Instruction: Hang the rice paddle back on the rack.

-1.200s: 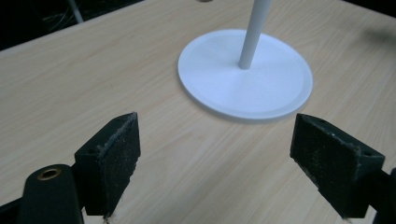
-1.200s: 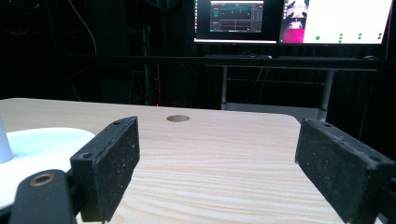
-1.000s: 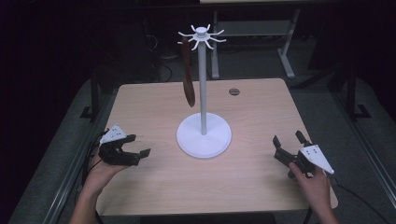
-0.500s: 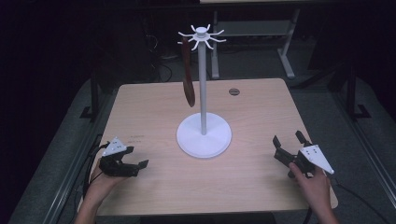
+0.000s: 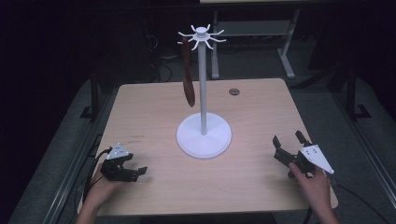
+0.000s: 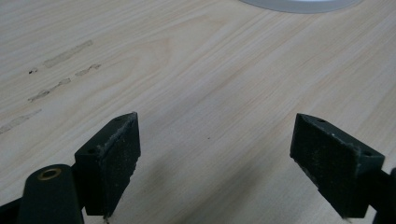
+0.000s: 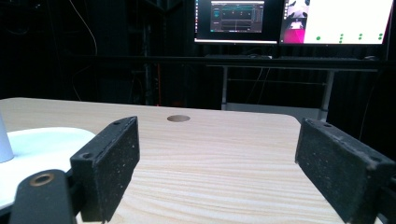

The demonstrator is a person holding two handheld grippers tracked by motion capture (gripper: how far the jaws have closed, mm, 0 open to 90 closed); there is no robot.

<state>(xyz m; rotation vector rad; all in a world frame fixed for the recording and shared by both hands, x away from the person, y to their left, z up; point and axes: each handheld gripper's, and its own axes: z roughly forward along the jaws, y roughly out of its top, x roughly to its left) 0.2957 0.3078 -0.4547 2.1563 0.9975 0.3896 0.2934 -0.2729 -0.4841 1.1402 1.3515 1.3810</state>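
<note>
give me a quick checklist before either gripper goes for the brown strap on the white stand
1. Left gripper open: ok, jaws stand wide apart in the left gripper view, nothing between them.
2. Right gripper open: ok, jaws wide apart in the right gripper view, nothing held.
3. Brown strap hanging free: ok, it hangs from a hook at the top of the white stand, beside the pole, its lower end above the table.
4. Stand upright: ok, its round base sits flat near the table's middle.
5. Path to the strap: ok, bare tabletop lies between both grippers and the stand.
6. How firmly the strap sits on its hook: cannot tell, too small in the high view.
</note>
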